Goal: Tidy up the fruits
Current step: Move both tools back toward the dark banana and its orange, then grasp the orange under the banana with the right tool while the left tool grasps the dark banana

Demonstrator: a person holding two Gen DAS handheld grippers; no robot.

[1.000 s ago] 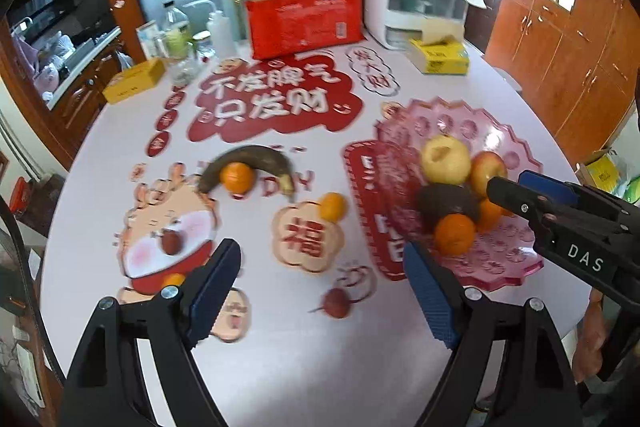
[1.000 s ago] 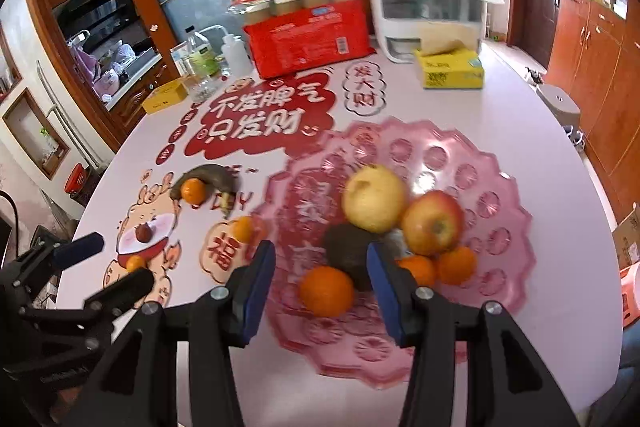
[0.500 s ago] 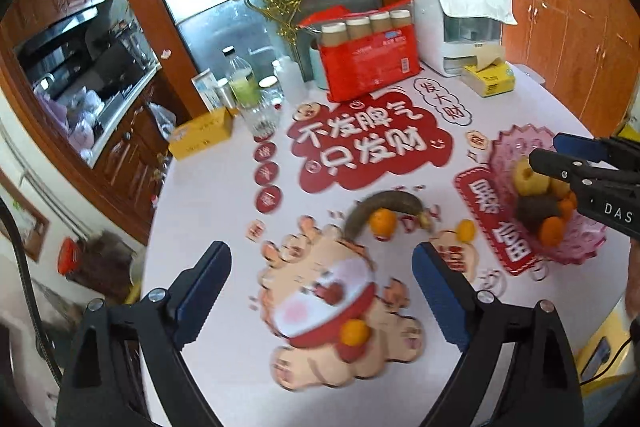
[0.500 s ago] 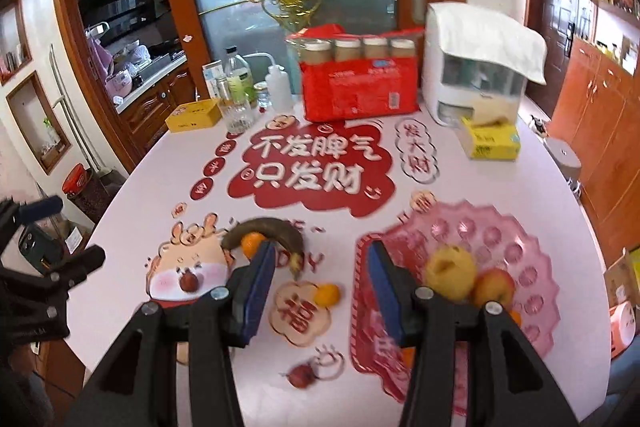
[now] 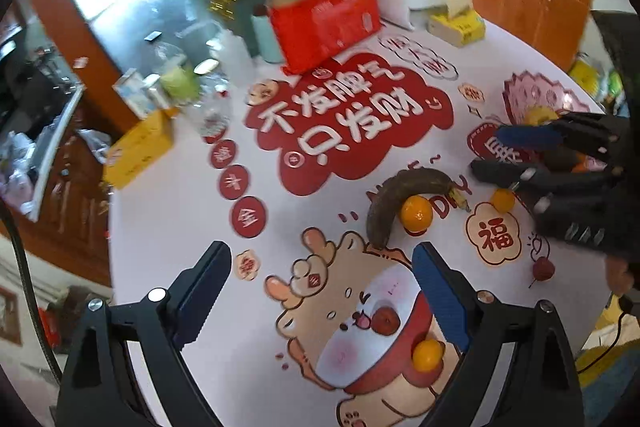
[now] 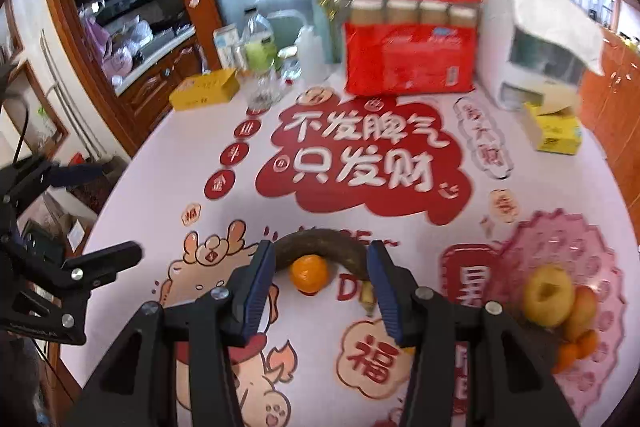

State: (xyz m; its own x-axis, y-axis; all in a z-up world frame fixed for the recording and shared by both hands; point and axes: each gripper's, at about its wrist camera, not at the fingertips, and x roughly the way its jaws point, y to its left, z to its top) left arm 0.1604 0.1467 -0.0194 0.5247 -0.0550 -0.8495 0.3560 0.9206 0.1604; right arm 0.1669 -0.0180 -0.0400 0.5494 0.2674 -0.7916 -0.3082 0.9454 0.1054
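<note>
Both tilt downward over the bench (image 6: 540,187): left hand-held gripper (image 5: 320,291) released, right hand-held gripper (image 6: 320,285) released above an orange (image 6: 309,273) and banana (image 6: 320,247).

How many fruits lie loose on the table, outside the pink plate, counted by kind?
Dark curved overripe banana: 1
Small round orange mandarins: 3
Small round red fruits: 2
Total: 6
</note>
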